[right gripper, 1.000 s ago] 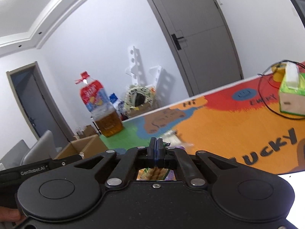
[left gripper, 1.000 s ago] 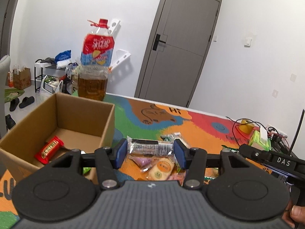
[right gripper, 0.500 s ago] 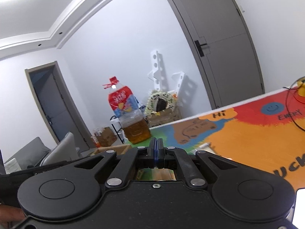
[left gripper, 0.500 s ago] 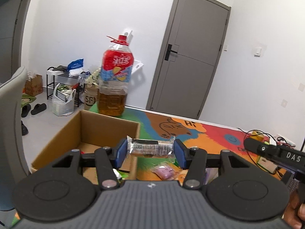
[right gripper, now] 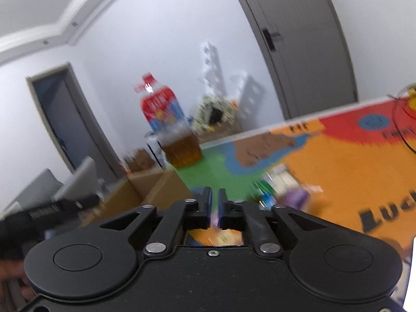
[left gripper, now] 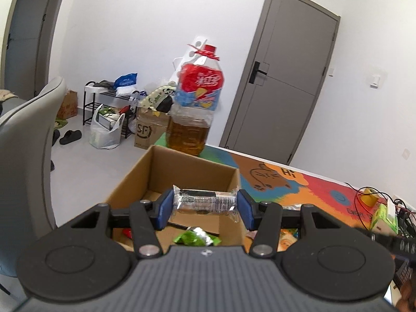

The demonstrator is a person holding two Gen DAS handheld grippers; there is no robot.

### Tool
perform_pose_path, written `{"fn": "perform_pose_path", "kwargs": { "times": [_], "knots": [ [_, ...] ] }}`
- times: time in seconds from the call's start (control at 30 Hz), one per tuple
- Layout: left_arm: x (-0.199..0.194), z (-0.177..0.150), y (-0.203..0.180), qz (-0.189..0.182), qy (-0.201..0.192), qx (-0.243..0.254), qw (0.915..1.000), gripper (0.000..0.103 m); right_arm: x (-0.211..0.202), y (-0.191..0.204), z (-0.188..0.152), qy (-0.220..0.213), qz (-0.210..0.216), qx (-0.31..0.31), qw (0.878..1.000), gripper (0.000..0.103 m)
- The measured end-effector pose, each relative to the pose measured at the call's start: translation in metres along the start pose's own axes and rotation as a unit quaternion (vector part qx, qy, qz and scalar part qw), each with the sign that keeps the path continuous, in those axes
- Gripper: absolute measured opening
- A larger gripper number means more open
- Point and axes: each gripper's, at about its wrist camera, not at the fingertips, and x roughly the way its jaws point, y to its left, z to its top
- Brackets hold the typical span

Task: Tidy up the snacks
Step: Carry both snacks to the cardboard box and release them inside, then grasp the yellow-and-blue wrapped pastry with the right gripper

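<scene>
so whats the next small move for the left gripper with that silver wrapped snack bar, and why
Probably open the left gripper and drop the silver-wrapped snack bar: it hangs clamped between the blue pads over the open brown cardboard box, where other snacks already lie.

"SF" is printed in black on the floor carton (left gripper: 148, 132) beside the shelf. "Hi" is lettered on the worktop mat (left gripper: 288, 173) next to a cat drawing; in the right wrist view the same mat shows "Luc", cut off at the frame edge. The oil bottle (left gripper: 193, 119) has a red label with white Chinese characters, not legible. Print on the snack wrapper (left gripper: 205, 202) is too small to read.
</scene>
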Motion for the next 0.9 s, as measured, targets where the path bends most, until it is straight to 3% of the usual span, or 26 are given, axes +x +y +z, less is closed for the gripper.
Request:
{"fn": "perform_pose_path", "kwargs": {
  "times": [0.07, 0.1, 0.43, 0.6, 0.8, 0.9],
  "knots": [
    [0.002, 0.000, 0.008, 0.003, 0.003, -0.007, 1.0000, 0.052, -0.002, 0.003, -0.009, 0.013, -0.008, -0.006, 1.000, 0.038],
    [0.002, -0.001, 0.012, 0.004, 0.004, -0.008, 1.0000, 0.052, -0.003, 0.004, -0.013, 0.022, -0.013, -0.010, 1.000, 0.040],
    [0.014, -0.008, 0.032, -0.010, 0.038, -0.017, 0.9991, 0.055, -0.010, 0.015, -0.034, 0.060, -0.044, -0.018, 0.997, 0.052],
    [0.011, -0.007, 0.042, -0.015, 0.035, -0.032, 0.9988, 0.078, -0.015, 0.021, -0.044, 0.081, -0.059, -0.023, 0.995, 0.062],
    [0.002, -0.006, 0.053, -0.021, 0.030, -0.039, 0.9986, 0.079, -0.016, 0.026, -0.063, 0.115, -0.075, -0.031, 0.990, 0.070],
    [-0.005, -0.007, 0.054, -0.020, 0.030, -0.035, 0.9987, 0.079, -0.019, 0.033, -0.070, 0.121, -0.076, -0.041, 0.989, 0.079]
  ]
}}
